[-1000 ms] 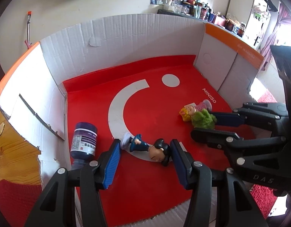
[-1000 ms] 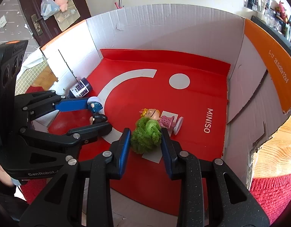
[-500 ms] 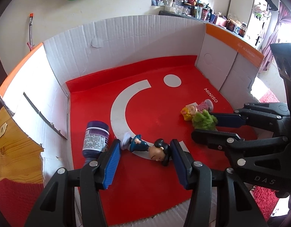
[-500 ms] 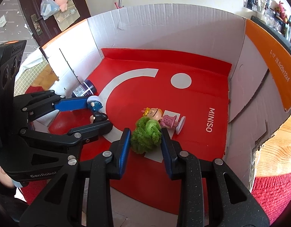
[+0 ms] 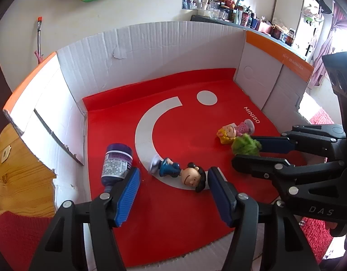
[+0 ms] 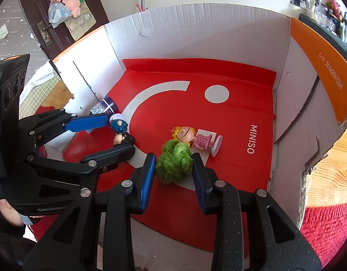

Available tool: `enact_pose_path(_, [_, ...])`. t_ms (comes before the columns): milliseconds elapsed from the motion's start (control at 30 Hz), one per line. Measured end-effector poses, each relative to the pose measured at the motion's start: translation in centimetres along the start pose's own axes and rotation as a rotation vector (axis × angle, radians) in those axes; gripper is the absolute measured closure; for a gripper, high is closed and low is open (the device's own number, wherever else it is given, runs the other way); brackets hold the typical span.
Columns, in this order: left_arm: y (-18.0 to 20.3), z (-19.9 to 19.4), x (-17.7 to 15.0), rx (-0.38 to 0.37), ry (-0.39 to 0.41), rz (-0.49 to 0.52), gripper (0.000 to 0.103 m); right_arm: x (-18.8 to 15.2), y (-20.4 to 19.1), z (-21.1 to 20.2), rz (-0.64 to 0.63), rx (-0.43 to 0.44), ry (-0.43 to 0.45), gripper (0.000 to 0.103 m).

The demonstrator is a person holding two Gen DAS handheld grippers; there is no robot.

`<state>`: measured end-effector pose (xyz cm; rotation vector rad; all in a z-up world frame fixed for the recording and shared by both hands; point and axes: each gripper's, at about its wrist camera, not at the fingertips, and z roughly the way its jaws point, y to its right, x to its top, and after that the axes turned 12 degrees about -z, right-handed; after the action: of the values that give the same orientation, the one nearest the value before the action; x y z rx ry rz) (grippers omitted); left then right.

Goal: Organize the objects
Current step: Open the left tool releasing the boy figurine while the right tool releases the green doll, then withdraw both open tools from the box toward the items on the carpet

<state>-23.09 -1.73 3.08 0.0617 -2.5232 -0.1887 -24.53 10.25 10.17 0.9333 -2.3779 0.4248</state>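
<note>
A dark-haired doll in a blue dress (image 5: 180, 172) lies on the red floor of a white cardboard box (image 5: 150, 52). My left gripper (image 5: 173, 172) straddles it head to foot, and its jaws are opening, with gaps between pads and doll. A green fuzzy ball (image 6: 174, 162) rests on the floor with my right gripper (image 6: 173, 164) shut on it, both pads against its sides. A blonde doll in pink (image 6: 189, 135) lies just behind the ball. In the right wrist view the left gripper (image 6: 121, 134) sits around the dark-haired doll (image 6: 120, 133).
A purple bottle (image 5: 117, 164) lies against the box's left wall, touching my left finger's outer side. The box walls (image 6: 196, 33) rise on three sides. Wooden tabletop (image 5: 15, 169) and red knit cloth (image 6: 327, 225) flank the box. A hand (image 6: 8, 212) holds the left gripper.
The left jaws have spread off the dark-haired doll. The purple bottle has shifted right, toward the left finger. The right gripper stays on the green ball.
</note>
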Motion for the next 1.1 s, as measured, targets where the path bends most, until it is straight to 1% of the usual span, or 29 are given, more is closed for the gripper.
enact_pose_path(67, [0.0,-0.1,-0.1,0.007,0.005,0.001,0.038,0.0,0.0,-0.1,-0.001,-0.002,0.004,0.07])
enact_pose_path(100, [0.0,-0.2,-0.1,0.01,0.007,0.001,0.038,0.0,0.0,-0.3,0.001,-0.005,0.007,0.066])
enact_pose_path(133, [-0.1,-0.3,-0.1,0.008,0.007,-0.001,0.038,-0.1,0.0,-0.4,0.004,-0.008,0.011,0.059])
enact_pose_path(200, [-0.4,-0.7,-0.3,0.003,0.008,-0.006,0.037,0.0,-0.1,-0.8,0.004,-0.008,0.023,0.054])
enact_pose_path(433, [-0.1,-1.4,-0.6,0.003,0.019,0.0,0.037,0.1,-0.6,-1.4,-0.001,-0.015,0.038,0.053])
enact_pose_path(533, [-0.1,-1.8,-0.8,0.004,0.027,-0.002,0.034,0.0,-0.7,-1.6,0.0,-0.016,0.04,0.053])
enact_pose_path(567, [0.0,-1.9,-0.8,0.004,0.03,-0.003,0.034,0.0,-0.7,-1.7,0.001,-0.017,0.042,0.052])
enact_pose_path(667, [0.0,-2.4,-0.9,0.004,0.037,-0.005,0.033,-0.1,-1.0,-2.1,0.001,-0.023,0.053,0.045])
enact_pose_path(800, [0.1,-3.0,-1.2,0.003,0.047,-0.008,0.029,-0.3,-1.6,-2.9,-0.007,-0.028,0.071,0.044])
enact_pose_path(867, [0.2,-3.4,-1.4,0.003,0.052,-0.01,0.029,-0.4,-2.0,-3.3,-0.011,-0.031,0.079,0.043])
enact_pose_path(933, [0.3,-3.7,-1.6,0.003,0.056,-0.01,0.028,-0.5,-2.2,-3.6,-0.017,-0.039,0.085,0.038])
enact_pose_path(1100, [0.4,-4.6,-2.0,0.009,0.073,-0.013,0.023,-1.0,-2.7,-4.7,-0.025,-0.051,0.102,0.037])
